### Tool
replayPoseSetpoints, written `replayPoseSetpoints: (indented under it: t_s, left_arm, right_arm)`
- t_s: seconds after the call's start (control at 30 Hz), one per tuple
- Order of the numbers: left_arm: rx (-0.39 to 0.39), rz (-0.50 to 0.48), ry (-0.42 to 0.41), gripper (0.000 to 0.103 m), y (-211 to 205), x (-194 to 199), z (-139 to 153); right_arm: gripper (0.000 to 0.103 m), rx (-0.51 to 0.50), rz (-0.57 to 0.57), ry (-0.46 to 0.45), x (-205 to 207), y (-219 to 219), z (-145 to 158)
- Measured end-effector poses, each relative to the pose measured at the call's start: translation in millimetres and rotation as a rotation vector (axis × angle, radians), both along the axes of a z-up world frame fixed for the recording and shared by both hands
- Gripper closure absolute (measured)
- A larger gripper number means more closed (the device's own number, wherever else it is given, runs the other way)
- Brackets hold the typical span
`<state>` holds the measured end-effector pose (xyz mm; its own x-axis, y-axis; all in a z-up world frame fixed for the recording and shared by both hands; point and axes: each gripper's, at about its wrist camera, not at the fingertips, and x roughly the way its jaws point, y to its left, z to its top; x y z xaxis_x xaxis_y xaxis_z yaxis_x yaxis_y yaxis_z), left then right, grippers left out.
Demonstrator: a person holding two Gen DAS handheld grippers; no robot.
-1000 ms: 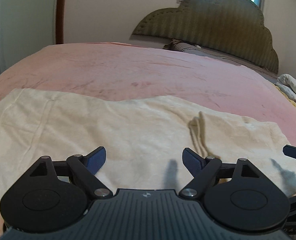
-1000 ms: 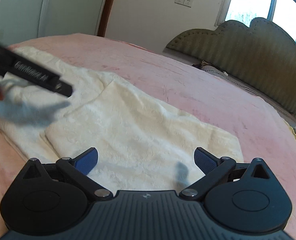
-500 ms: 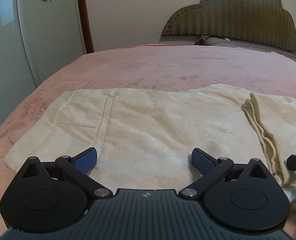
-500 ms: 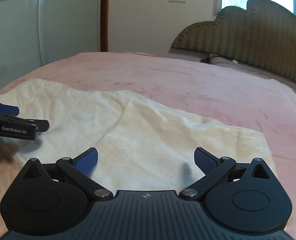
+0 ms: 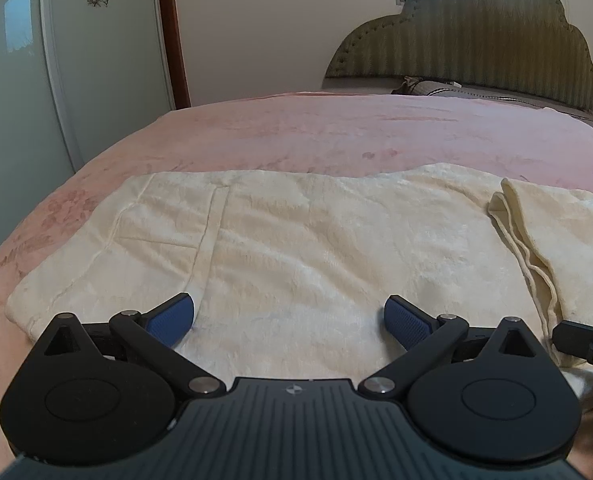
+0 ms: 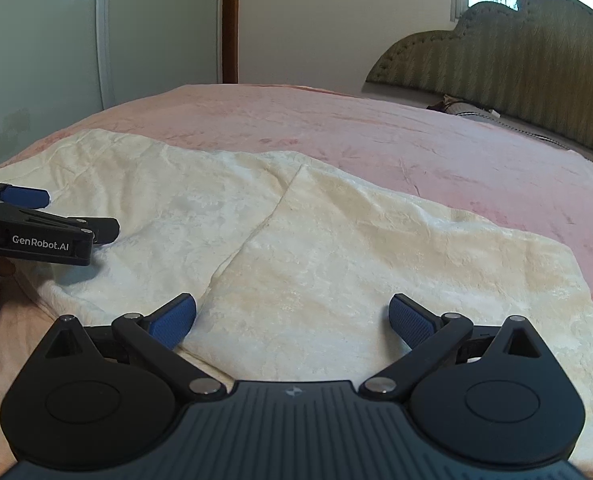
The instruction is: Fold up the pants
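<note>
Cream fleece pants (image 5: 304, 248) lie flat across the pink bed, with a pocket seam at the left end and a folded-over layer (image 5: 552, 232) at the right. My left gripper (image 5: 289, 318) is open and empty, low over the near edge of the left part. My right gripper (image 6: 292, 318) is open and empty, low over the near edge of the folded layer (image 6: 376, 264), whose edge runs diagonally. The left gripper also shows at the left of the right wrist view (image 6: 36, 224), over the pants.
The pink bedspread (image 5: 336, 136) extends far behind the pants. A green padded headboard (image 5: 476, 40) and a pillow stand at the back right. A wardrobe door (image 5: 76, 60) and the bed's left edge are at the left.
Both grippers swung left and came lower over the near edge of the pants. The left view now shows the pocket end. Both stayed open.
</note>
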<state>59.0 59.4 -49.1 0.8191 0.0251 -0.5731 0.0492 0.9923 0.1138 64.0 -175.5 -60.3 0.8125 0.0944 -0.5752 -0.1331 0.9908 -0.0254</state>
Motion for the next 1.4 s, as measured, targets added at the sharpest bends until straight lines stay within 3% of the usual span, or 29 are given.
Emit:
replayPoseSetpoints:
  t_s: [0.47,0.73,0.83,0.93,1.07,1.17,1.3,1.4]
  left_arm:
    - [-0.004,-0.004,-0.002,0.0,1.9,1.5,-0.2]
    - [0.025,0.031,-0.041,0.001,17.8,-13.3,15.0]
    - [0.069,0.107,-0.099,0.001,39.0,-18.8,29.5]
    - [0.077,0.23,-0.114,0.001,75.8,-19.7,43.0]
    - [-0.045,0.373,-0.025,0.004,141.4,-19.2,54.5]
    - [-0.18,0.4,0.048,0.007,177.7,-22.2,54.6]
    - [-0.407,0.347,0.126,0.007,204.4,-24.7,51.8]
    - [-0.547,0.281,0.19,0.006,206.2,-18.5,41.2]
  right_arm:
    - [0.0,0.078,-0.008,0.018,2.2,-9.9,-0.1]
    - [0.0,0.084,-0.018,0.049,2.5,0.5,10.7]
    - [0.0,0.067,0.066,-0.051,-9.1,23.9,24.9]
    - [0.0,-0.05,0.23,-0.133,-18.4,67.7,41.1]
    - [0.0,-0.313,0.399,-0.208,-26.9,129.7,40.5]
    - [0.0,-0.487,0.457,-0.292,-34.7,168.7,28.0]
    - [0.0,-0.531,0.556,-0.258,-35.5,197.5,15.6]
    - [0.0,-0.577,0.556,-0.245,-30.6,214.7,4.3]
